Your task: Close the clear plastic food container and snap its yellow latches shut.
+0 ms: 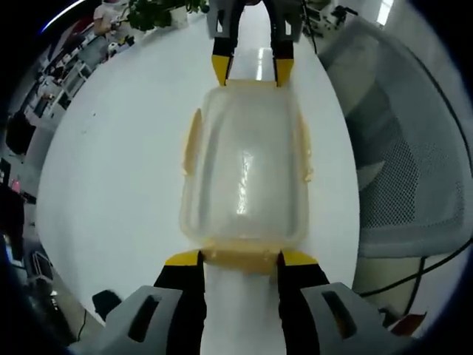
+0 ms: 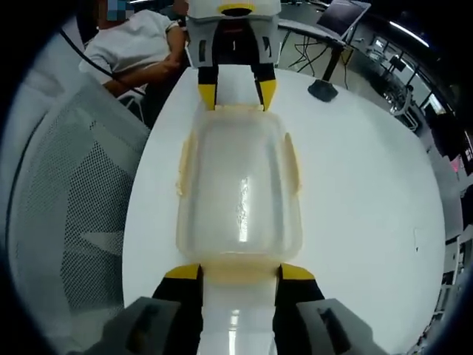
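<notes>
The clear plastic container (image 1: 244, 170) lies lid-down-looking on the white table (image 1: 111, 185), its lid on. Pale yellow latches stick out at its long sides (image 1: 192, 140) and at the near end (image 1: 240, 260). My left gripper (image 1: 241, 259) is open, its yellow-tipped jaws flanking that near end latch. My right gripper (image 1: 252, 72) stands open at the far end. In the right gripper view the container (image 2: 240, 185) runs away from my right gripper (image 2: 239, 271), whose jaws straddle the end latch (image 2: 238, 268), and the left gripper (image 2: 236, 94) faces it from the other end.
A grey mesh chair (image 1: 399, 163) stands beside the table edge, seen too in the right gripper view (image 2: 66, 207). A person in a white shirt (image 2: 140, 44) sits behind it. A black stand base (image 2: 325, 89) rests on the table's far part. A plant (image 1: 159, 11) is at the back.
</notes>
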